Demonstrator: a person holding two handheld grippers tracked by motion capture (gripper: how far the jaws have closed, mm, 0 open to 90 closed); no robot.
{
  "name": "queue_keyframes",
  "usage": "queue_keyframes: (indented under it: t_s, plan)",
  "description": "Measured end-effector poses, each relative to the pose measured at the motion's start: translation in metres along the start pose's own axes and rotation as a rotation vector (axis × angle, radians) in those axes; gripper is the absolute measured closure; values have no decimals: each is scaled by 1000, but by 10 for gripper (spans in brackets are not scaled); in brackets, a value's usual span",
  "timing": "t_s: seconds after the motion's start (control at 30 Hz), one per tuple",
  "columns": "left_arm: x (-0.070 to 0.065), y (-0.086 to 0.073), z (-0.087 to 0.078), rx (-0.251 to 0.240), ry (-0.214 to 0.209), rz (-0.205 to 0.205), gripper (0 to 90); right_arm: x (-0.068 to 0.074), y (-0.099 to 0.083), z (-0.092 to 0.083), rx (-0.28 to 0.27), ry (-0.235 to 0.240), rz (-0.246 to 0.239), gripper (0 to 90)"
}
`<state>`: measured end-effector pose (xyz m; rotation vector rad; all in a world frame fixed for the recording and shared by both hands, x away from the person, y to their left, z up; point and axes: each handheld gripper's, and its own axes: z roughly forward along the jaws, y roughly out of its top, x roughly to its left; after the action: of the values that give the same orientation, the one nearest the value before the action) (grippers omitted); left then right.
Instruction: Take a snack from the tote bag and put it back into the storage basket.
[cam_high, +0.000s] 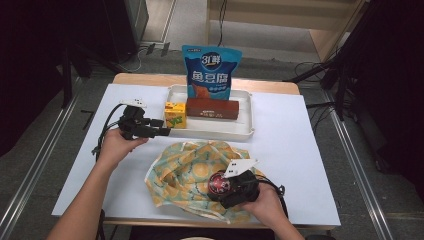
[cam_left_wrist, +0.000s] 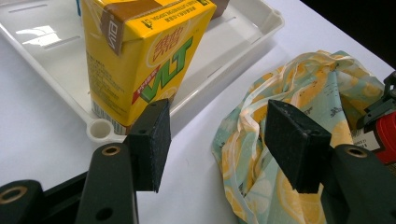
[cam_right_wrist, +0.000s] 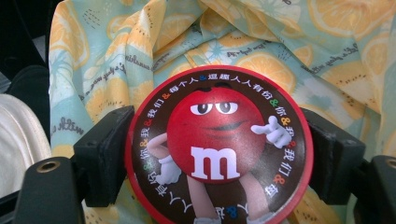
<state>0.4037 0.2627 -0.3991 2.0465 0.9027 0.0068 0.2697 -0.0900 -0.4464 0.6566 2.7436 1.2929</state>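
Your right hand-held gripper (cam_high: 220, 186) sits low at the near edge of the tabletop (cam_high: 295, 150), right over the lemon-print cloth bag (cam_high: 185, 172). Between its pads is the round M&M's tin (cam_right_wrist: 217, 147), red rim, red character on the lid. The pads sit flush against the tin's two sides, jaws spread as wide as the tin itself, so you have it clamped across its full width. In the high view the tin (cam_high: 218, 183) rests on the crumpled bag, near its right side.

Your left hand-held gripper (cam_left_wrist: 217, 140) is over on the left of the tabletop, jaws standing apart with nothing between them, just bare tabletop and the bag's edge beyond. It points at the yellow juice carton (cam_left_wrist: 140, 56), which stands upright in the front left corner of the white tray (cam_high: 245, 125). One pad (cam_left_wrist: 152, 142) is just short of the carton; I can't tell whether it touches.

Also in the tray: a brown box (cam_high: 212, 108) just beside the carton, and a blue snack pouch (cam_high: 211, 72) standing behind them.
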Motion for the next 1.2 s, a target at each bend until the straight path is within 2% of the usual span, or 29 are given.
queue_keyframes:
  t_s: [0.07, 0.27, 0.4, 1.2]
  plan:
    - [0, 0, 0, -1, 0, 0, 415, 0, 1, -1, -4, -5, -7, 215]
    - [0, 0, 0, -3, 0, -1, 415, -3, 3, -2, -11, 6, 24, 221]
    - [0, 0, 0, -5, -1, -4, 416, -3, 5, -4, -19, 8, 28, 222]
    - [0, -1, -2, -5, -7, -5, 416, -23, 18, -27, -82, -40, 92, 224]
